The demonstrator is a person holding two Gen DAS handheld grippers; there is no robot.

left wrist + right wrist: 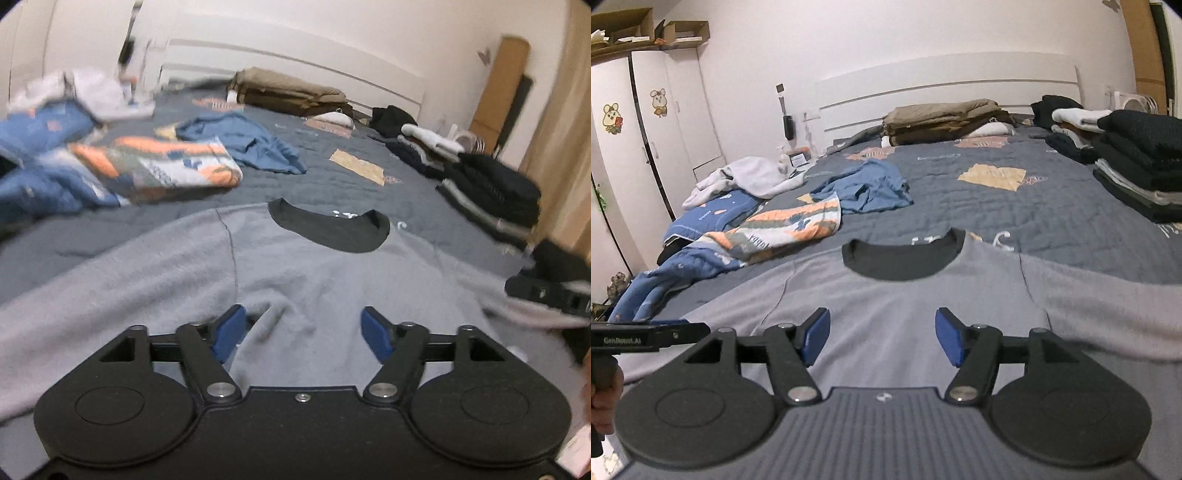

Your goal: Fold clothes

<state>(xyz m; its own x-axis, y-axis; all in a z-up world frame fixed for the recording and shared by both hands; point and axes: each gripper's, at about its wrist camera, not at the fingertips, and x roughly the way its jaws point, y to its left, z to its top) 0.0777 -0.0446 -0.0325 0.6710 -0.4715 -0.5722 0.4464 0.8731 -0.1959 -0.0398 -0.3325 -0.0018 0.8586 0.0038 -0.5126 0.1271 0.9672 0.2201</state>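
A light grey sweatshirt (155, 280) (905, 306) with a dark collar (332, 230) (905, 258) lies spread flat on the bed, collar away from me. My left gripper (303, 332) hovers open just above its chest, blue pads apart, with a small fabric ridge near the left pad. My right gripper (882, 338) is also open over the chest, nothing between its pads. The right gripper's body shows at the right edge of the left wrist view, over a sleeve. The left gripper's body shows at the left edge of the right wrist view, held by a hand (605, 398).
A dark blue quilt (1052, 214) covers the bed. Crumpled blue and orange-patterned clothes (783, 229) lie to the left, a blue shirt (864, 188) behind them. Folded dark stacks (1137, 162) sit at the right, brown folded items (942, 118) by the headboard, wardrobes (635, 155) left.
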